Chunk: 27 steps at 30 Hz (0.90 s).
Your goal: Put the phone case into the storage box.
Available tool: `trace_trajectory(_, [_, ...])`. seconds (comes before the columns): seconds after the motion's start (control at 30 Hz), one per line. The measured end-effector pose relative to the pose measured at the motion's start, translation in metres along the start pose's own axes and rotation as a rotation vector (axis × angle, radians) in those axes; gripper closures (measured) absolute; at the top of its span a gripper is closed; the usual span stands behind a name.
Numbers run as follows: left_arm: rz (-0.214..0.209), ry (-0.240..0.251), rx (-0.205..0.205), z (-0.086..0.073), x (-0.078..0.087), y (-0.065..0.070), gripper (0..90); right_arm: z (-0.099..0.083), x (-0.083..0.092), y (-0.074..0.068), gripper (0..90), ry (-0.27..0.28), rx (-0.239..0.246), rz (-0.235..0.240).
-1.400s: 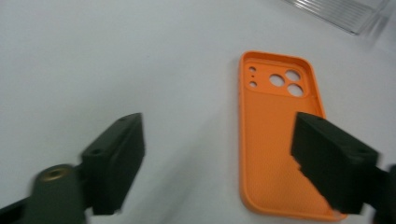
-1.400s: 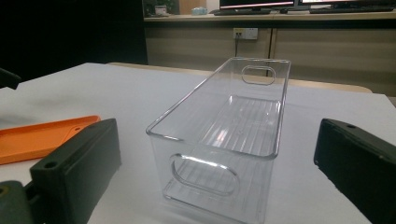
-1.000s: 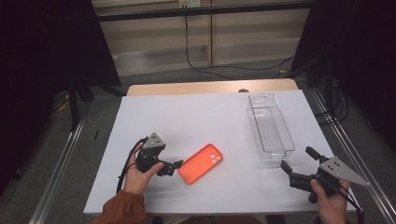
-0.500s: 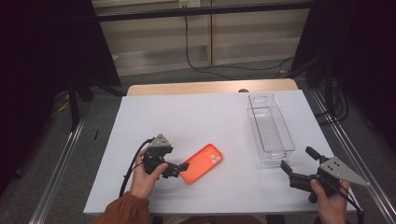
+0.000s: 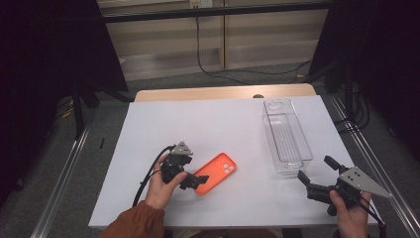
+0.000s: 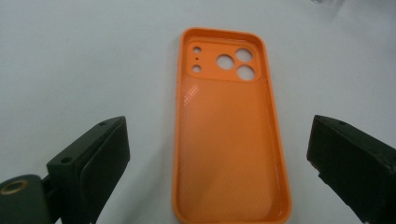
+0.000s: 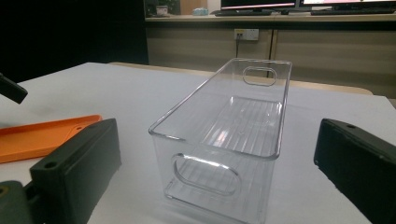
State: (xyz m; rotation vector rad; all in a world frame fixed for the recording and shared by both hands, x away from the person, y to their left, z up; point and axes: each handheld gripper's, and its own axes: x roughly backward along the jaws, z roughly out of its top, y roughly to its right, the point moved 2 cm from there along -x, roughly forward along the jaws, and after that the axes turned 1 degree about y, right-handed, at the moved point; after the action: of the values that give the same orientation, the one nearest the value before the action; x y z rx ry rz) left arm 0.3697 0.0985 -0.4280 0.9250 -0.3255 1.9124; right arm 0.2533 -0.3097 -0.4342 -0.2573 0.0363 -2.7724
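Orange phone case [image 6: 229, 135] lying flat on the white tabletop [image 5: 223, 124], hollow side up, camera cut-outs at the far end from the left gripper [image 5: 197, 181]. Near the front edge, left of centre, well apart from the clear plastic bin [image 5: 286, 135] standing empty toward the right. Left gripper low over the near end of the case, fingers [image 6: 93, 163] spread wide to either side of its long edges, neither touching it. Held in a hand [image 5: 161, 184] with an orange sleeve [image 5: 136, 223]. Right gripper [image 5: 313, 173] off at the right front corner, fingers [image 7: 79, 163] likewise released, aimed at the near short wall of the bin, grasping nothing.

Step in hand, by the look of it: lining up for the pick of the case, not yet gripped. Next move likely calling for a small push forward and down, then closing across the narrow width; thin soft rim, so apt to flex or slip under a hard squeeze. Bin probably the destination
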Motion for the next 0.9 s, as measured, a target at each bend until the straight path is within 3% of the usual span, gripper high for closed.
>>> trace_trajectory(0.17, [-0.022, -0.038, -0.03, 0.008, -0.01, 0.007, 5.9, 0.0, -0.001, 0.0, 0.0, 0.002, 0.0, 0.001])
trace_trajectory(0.43, [-0.028, -0.086, -0.019, 0.015, -0.027, 0.005, 5.9, 0.0, -0.001, 0.0, 0.0, 0.002, -0.002, 0.001])
trace_trajectory(0.67, [-0.069, -0.137, -0.027, 0.019, -0.039, 0.006, 5.6, 0.0, -0.001, 0.0, 0.0, 0.001, 0.002, 0.003])
trace_trajectory(0.87, [-0.043, -0.192, -0.032, 0.016, -0.048, 0.003, 5.3, -0.001, -0.001, 0.0, 0.0, -0.002, 0.001, 0.006])
trace_trajectory(0.9, [-0.041, -0.186, -0.015, 0.015, -0.05, 0.004, 5.3, -0.001, -0.001, 0.0, 0.0, -0.002, 0.001, 0.006])
